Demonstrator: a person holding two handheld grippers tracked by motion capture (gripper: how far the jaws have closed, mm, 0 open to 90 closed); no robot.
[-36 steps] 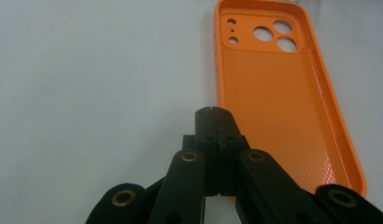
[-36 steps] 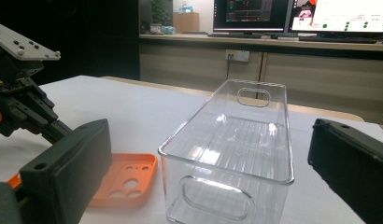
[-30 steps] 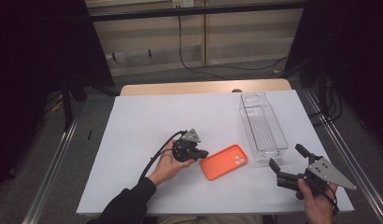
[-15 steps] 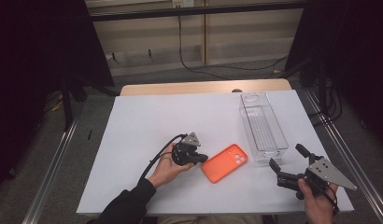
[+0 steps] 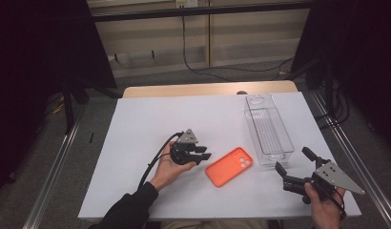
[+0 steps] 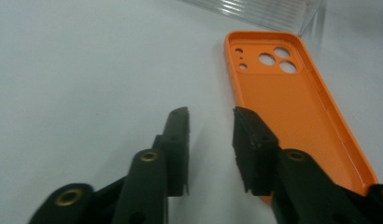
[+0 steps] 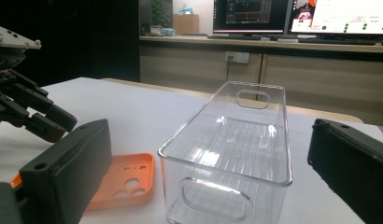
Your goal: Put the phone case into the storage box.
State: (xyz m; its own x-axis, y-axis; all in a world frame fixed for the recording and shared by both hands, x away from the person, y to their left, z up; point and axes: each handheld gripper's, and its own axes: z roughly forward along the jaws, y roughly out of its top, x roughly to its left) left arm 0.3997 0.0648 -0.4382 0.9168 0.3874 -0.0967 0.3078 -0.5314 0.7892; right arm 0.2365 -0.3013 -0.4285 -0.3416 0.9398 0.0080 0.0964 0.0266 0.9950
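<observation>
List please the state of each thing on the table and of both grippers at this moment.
Orange phone case: lying flat, hollow side up, untouched.
Clear bin: upright, empty.
Left gripper: jaws open, just been opening, nothing between them, beside the case's edge.
Right gripper: jaws wide open, holding nothing, facing the bin.

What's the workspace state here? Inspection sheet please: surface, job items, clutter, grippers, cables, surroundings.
Surface: white table, flat.
Job's things: orange phone case lying hollow side up; clear bin upright beside it, nothing seen inside.
Clutter: nothing seen.
Grippers: left gripper open, jaws have just been opening, nothing between them, at the case's edge; right gripper open wide near the bin.
Cables: black cable trails from left gripper.
Surroundings: monitors on a counter behind.
</observation>
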